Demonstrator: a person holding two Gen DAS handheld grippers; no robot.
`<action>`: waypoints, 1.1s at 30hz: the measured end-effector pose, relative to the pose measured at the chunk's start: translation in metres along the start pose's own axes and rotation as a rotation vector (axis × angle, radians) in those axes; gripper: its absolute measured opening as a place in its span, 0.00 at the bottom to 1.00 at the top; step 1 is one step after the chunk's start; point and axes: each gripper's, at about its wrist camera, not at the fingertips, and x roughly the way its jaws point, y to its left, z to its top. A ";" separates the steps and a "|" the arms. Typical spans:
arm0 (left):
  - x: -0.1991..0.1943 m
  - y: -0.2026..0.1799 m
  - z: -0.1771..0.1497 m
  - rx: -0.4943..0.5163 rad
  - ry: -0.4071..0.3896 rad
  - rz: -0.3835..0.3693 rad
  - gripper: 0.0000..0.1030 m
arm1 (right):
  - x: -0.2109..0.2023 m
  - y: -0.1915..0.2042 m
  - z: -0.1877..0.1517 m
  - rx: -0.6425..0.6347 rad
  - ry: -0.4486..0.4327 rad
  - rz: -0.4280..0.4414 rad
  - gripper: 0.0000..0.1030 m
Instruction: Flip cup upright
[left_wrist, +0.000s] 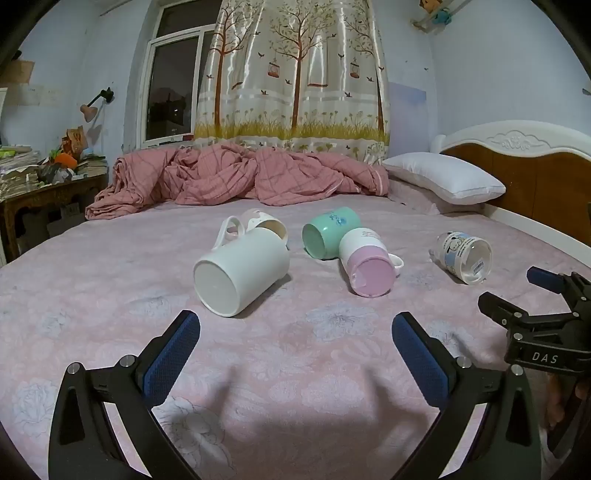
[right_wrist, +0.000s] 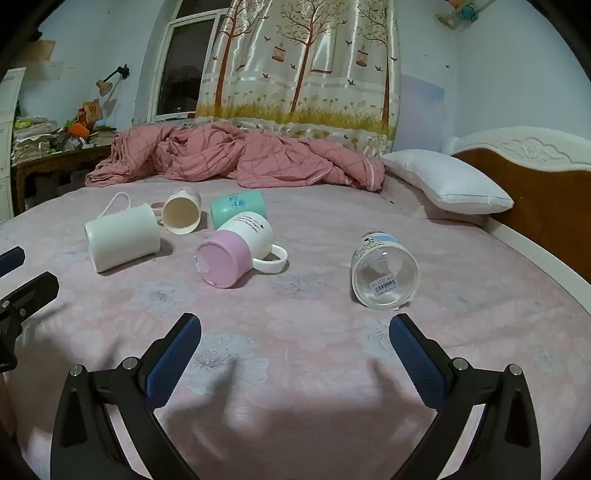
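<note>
both grippers, left (left_wrist: 295, 332) and right (right_wrist: 295, 330), are hovering spread and empty; right should be squaring to the glass cup (right_wrist: 384, 273), clamping its wall before tipping.

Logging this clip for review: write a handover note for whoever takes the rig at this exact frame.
Left tool: open, empty, facing the white mug.
Right tool: open, empty, facing the glass cup.
All five cups lie on their sides on the bed: white mug, cream mug, teal cup, pink-and-white mug, glass cup.
Done: nothing upright yet.
Left: stand them up, probably nearest first.
</note>
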 end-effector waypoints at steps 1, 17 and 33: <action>0.000 0.000 0.000 0.000 0.002 0.000 1.00 | 0.000 0.000 0.000 0.001 0.000 0.000 1.00; 0.000 0.000 0.000 0.000 0.006 0.000 1.00 | 0.000 0.000 0.000 0.004 0.002 0.002 1.00; 0.000 0.000 0.000 -0.001 0.009 0.003 1.00 | 0.000 0.000 0.000 0.003 0.004 0.002 1.00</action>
